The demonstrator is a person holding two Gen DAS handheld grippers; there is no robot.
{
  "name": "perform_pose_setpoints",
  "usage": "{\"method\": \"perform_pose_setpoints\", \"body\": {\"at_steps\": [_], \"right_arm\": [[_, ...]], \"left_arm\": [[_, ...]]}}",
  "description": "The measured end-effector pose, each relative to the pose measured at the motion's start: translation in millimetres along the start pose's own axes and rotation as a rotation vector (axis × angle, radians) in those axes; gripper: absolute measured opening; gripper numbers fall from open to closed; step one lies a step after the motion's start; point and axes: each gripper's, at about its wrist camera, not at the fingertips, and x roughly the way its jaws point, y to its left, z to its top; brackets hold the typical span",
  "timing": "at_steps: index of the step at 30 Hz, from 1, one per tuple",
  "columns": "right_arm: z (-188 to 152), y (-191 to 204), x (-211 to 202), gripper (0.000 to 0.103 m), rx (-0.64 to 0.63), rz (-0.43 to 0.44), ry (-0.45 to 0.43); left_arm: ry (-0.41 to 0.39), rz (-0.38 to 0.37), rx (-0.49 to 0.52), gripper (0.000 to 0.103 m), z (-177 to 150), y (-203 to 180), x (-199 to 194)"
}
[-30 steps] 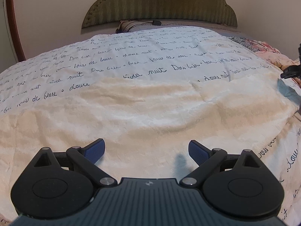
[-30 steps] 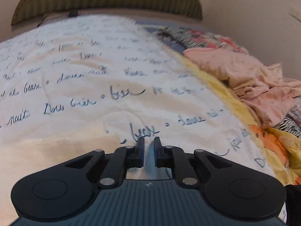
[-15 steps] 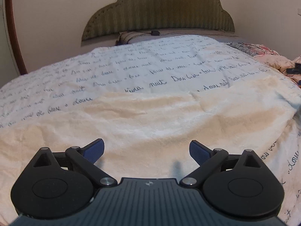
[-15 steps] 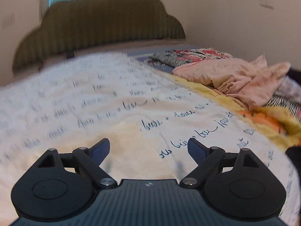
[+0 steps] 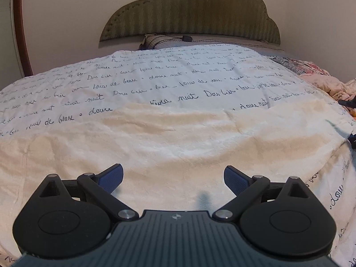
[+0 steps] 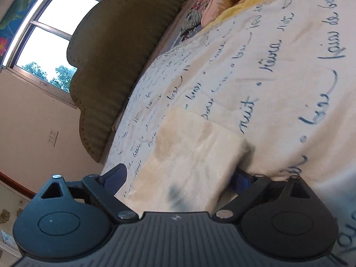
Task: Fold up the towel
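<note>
Cream plush towel (image 5: 169, 138): lay flat on the script-print bedspread (image 5: 155, 77), in front of you.
L gripper (image 5: 173, 175): jaws spread, empty, towel under and ahead of them.
R gripper (image 6: 178, 175): jaws wide, rolled sideways; towel edge (image 6: 191, 155) sat between them, unpinched.
Risk: you could've pinched bedspread too, or lost the corner closing tilted.

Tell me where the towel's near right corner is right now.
In the right wrist view it lies between the open right gripper's fingers, on the script-printed blanket; the towel isn't pinched.
</note>
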Motion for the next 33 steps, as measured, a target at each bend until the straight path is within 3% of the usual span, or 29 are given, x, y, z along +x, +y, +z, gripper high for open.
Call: {"method": "perform_pose_setpoints", "body": {"at_steps": [1,2,3,4,7,11,14,16,21,26,28,29,30,32,33], "right_arm": [[1,2,5,0.092,0.005,0.004,-0.023],[3,3,10,0.075,0.005,0.001,-0.033],[5,4,15,0.033,-0.009,-0.018,-0.032],[6,4,21,0.020,-0.022,-0.057,-0.027],[1,-2,21,0.020,-0.001,-0.069,-0.039],[-9,35,-3,0.019,-0.122,-0.072,-0.119],[-29,97,-18,0.019,-0.338,-0.008,-0.141],[-60,150,-24,0.019,-0.537,0.049,-0.134],[-167,225,-8,0.019,-0.840,0.221,0.009],[-282,237,46,0.020,-1.038,0.209,0.255],[-319,235,63,0.024,-1.172,0.113,0.317],[-334,235,66,0.032,-1.249,0.071,0.325],[-344,236,64,0.047,-1.314,0.063,0.321],[-354,242,43,0.075,-1.394,0.125,0.335],[-351,245,31,0.076,-1.390,0.198,0.369]], "left_arm": [[-0.001,0.001,-0.007,0.099,1,2,-1],[-0.002,-0.001,-0.016,0.099,2,4,-2],[-0.004,-0.003,-0.024,0.099,2,6,-4],[-0.008,-0.003,-0.029,0.099,3,7,-5],[-0.021,0.022,-0.029,0.099,5,13,-8],[-0.042,0.069,-0.061,0.099,8,24,-10],[-0.055,0.090,-0.100,0.099,10,32,-13],[-0.061,0.101,-0.120,0.099,11,36,-14],[-0.070,0.131,-0.134,0.099,11,42,-19],[-0.063,0.157,-0.143,0.099,11,47,-20],[-0.065,0.158,-0.148,0.099,11,48,-20],[-0.063,0.156,-0.155,0.099,12,49,-19],[-0.063,0.152,-0.161,0.099,13,50,-19],[-0.060,0.139,-0.174,0.099,15,50,-16],[-0.058,0.133,-0.177,0.099,17,49,-15]]}}
